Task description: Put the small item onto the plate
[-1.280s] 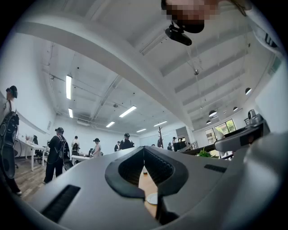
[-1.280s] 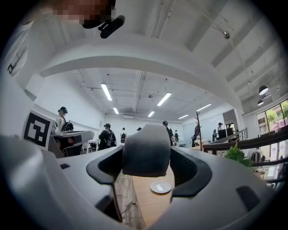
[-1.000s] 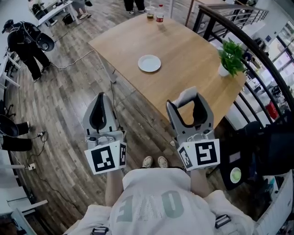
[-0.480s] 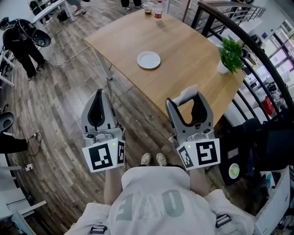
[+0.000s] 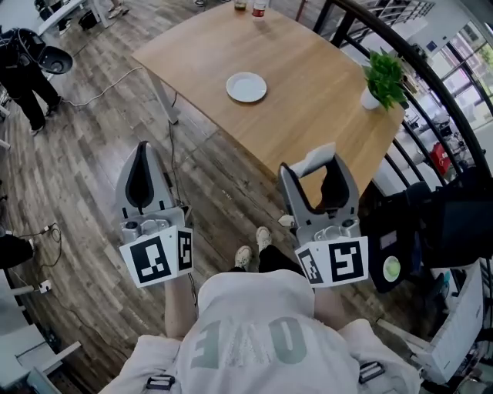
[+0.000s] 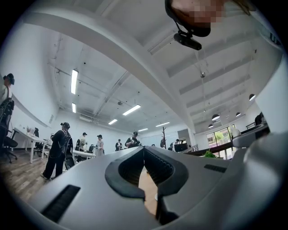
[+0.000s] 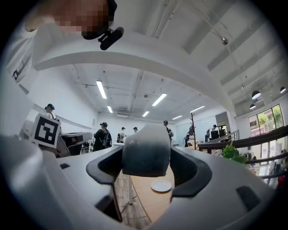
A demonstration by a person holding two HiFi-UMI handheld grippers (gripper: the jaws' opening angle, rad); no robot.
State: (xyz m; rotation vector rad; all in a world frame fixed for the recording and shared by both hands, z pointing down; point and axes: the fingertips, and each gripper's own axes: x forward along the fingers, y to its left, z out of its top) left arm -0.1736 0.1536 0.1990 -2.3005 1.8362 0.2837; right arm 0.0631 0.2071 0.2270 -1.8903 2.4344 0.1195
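Right tongs [image 5: 310, 161] clamped on small item [image 7: 146, 152], left tongs [image 5: 143, 148] closed, empty

only the pale tip of the small item [image 5: 314, 159] rises above the jaws of the right tool [image 5: 310, 171] in the head view. the jaws cover the rest, and its kind cannot be told. this tool also hides part of the counter's [image 5: 308, 85] near edge. two containers [image 5: 259, 8] at the far corner are cut off by the top edge. between the left tool's [image 6: 144, 150] jaws, just a thin sliver of the plate [image 6: 155, 196] shows.
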